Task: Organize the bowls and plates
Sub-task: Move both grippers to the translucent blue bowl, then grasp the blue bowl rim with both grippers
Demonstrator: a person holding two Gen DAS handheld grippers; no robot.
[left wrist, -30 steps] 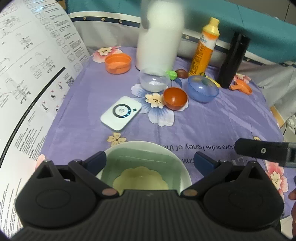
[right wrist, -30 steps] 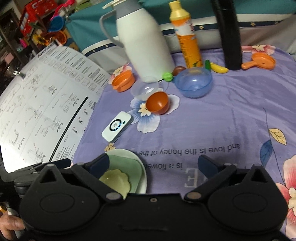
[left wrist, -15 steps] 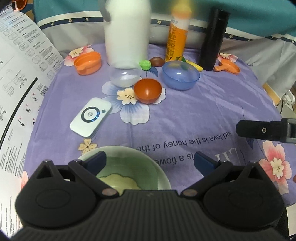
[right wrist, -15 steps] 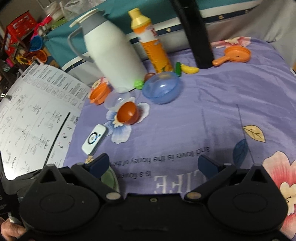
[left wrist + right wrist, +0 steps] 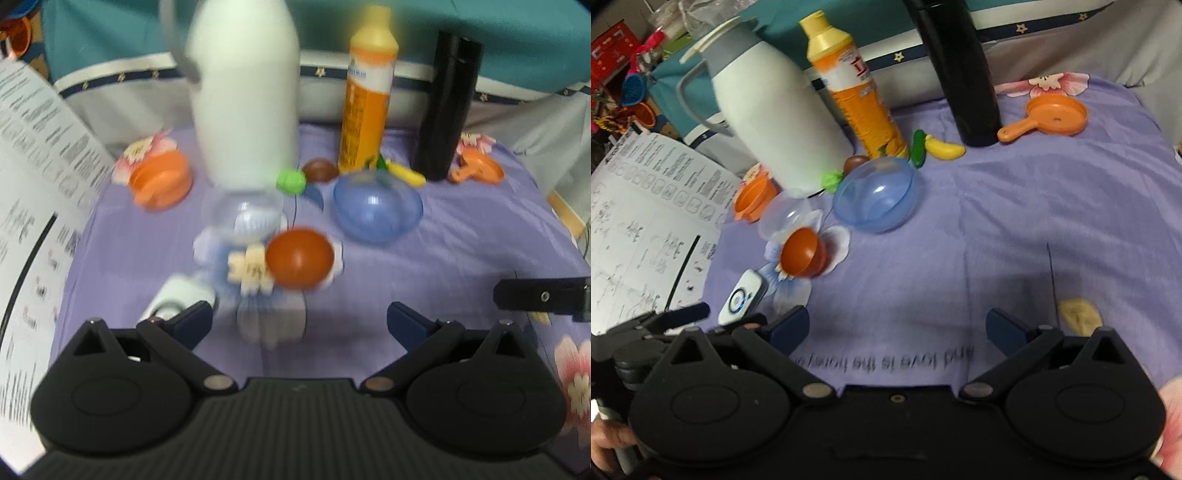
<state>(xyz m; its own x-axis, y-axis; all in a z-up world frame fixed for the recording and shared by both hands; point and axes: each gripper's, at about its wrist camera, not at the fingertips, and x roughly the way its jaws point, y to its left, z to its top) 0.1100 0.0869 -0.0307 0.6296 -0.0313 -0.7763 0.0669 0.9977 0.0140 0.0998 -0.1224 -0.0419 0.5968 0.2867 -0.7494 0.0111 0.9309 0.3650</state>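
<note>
- Hovering empty, the left gripper (image 5: 300,319) and right gripper (image 5: 897,326) both stand spread wide.
- Seemingly between pickups; next likely closing on the red bowl (image 5: 300,263), tipped sideways.

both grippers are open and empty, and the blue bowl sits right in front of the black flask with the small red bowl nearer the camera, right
Nearly. In the right wrist view the blue bowl sits in front of the orange bottle, not the black flask. Otherwise right: the red bowl is nearer, and the left gripper and right gripper are open and empty.
</note>
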